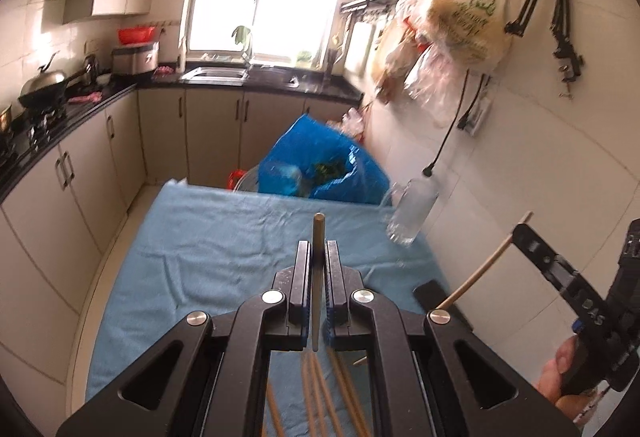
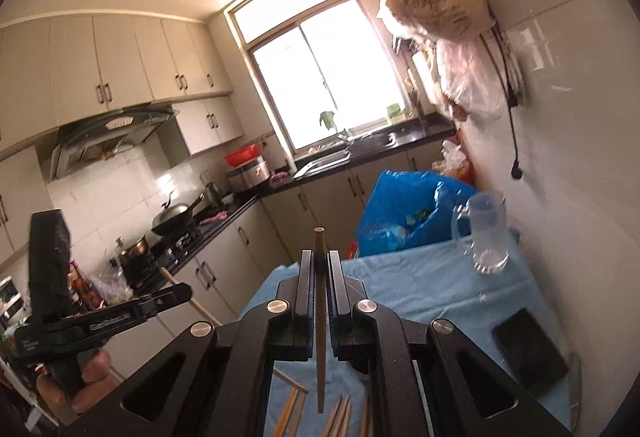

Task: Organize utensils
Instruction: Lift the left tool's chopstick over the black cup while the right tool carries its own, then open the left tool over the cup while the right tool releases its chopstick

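Left tool (image 1: 318, 257): closed on one wooden chopstick (image 1: 318, 237), held upright between its pads, tip above them. Right tool (image 2: 319, 265): clamped likewise on a second chopstick (image 2: 319, 249). Loose chopsticks (image 2: 340, 413): lying on the blue cloth (image 1: 220, 237) of the tabletop, below both tools. Glass mug (image 2: 486, 237): upright at the cloth's far right, near the tiled wall. Dark pad (image 2: 528, 349): flat on the cloth, right edge.

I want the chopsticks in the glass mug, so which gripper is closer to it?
Right. The right gripper is raised just left of the glass mug; the left gripper is farther left, beyond it.
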